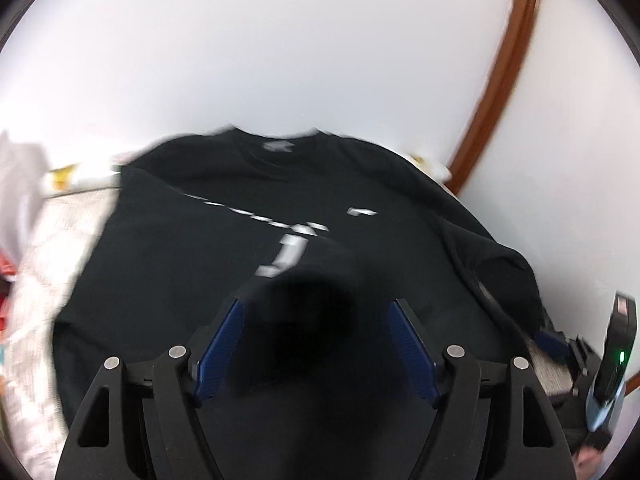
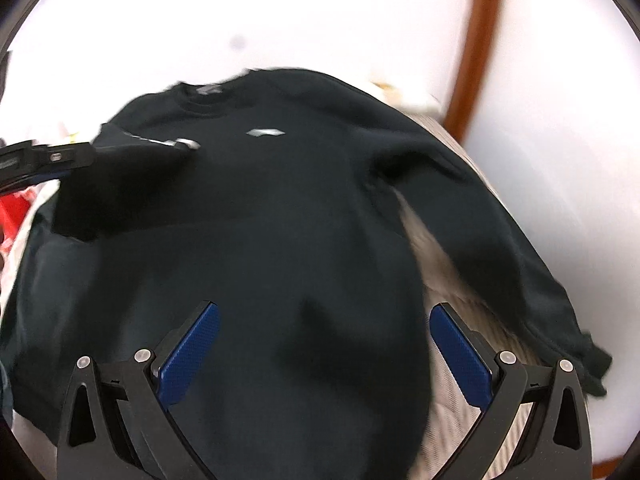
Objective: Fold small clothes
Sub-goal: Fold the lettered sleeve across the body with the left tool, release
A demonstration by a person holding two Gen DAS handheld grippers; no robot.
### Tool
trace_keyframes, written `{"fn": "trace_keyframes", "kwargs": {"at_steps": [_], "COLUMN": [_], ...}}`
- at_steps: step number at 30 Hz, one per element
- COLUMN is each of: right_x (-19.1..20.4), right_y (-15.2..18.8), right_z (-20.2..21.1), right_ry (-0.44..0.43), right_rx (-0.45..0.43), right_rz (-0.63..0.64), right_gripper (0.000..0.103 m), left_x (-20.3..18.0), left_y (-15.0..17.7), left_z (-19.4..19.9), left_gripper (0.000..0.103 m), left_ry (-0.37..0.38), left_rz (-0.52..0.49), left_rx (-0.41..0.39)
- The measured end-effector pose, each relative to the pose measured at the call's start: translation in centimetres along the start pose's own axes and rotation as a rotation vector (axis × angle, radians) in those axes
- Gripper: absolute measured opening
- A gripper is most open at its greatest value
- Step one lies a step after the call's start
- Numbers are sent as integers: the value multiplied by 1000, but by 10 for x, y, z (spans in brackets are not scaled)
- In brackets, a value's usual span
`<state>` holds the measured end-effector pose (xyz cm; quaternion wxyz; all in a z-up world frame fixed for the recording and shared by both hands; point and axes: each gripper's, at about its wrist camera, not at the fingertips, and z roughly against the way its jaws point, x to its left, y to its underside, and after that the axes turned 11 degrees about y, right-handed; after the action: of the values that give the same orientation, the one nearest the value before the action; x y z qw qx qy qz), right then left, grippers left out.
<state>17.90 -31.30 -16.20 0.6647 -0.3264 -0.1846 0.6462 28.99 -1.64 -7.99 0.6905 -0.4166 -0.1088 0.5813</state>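
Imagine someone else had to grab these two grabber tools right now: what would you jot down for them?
Left gripper: open, a fold of dark cloth bunched between its fingers, not pinched.
Right gripper: open, holding nothing, above the shirt's lower part.
Black sweatshirt: front up on the pale cloth surface, collar at the far end.
Done: one sleeve lies folded over the chest.
Left: the other sleeve is spread out to the side; fold it in, then fold the body.

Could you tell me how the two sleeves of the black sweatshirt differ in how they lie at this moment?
The left sleeve is folded inward over the sweatshirt chest, partly covering the white print; the right sleeve is spread outward. The left sleeve rests on black cloth, while the right sleeve lies across the pale quilted cover, its cuff reaching the edge. Both are the same black fabric, and neither is gripped.
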Motion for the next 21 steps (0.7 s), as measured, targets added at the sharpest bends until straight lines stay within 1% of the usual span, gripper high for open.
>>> {"fn": "trace_keyframes", "kwargs": {"at_steps": [1,3,6,9,11,12,16,17,19,20,21], "right_x": [12,39,82,123,147,160,199,211,227,234,238], "right_y": [-6,-18,-33,-40,-42,-42,-35,-35,-33,-32,-34], "right_z": [3,10,17,22,22,21,20,15,3,-6,-19], "right_ry": [-14,-48,-72,-89,-78,-79,-166,-165,-109,-71,-42], "right_rx": [-16,-61,-109,-166,-196,-198,-214,-217,-204,-186,-161], "right_rz": [16,61,143,236,308,348,453,480,506,518,514], "right_gripper": [103,103,103,102,101,101,101,101,101,99,85], "left_x": [10,37,75,109,122,125,133,135,138,140,143], "left_y": [2,14,32,50,63,67,77,80,86,89,92], "left_z": [10,29,45,50,52,55,43,36,33,30,27], "left_gripper": [74,75,75,75,75,75,75,75,75,75,75], "left_ry": [-28,-122,-226,-272,-285,-282,-244,-247,-246,-240,-240], "left_rz": [4,22,76,130,139,144,171,175,186,193,192], "left_rx": [-11,-23,-8,33,55,59,84,97,113,123,125]}}
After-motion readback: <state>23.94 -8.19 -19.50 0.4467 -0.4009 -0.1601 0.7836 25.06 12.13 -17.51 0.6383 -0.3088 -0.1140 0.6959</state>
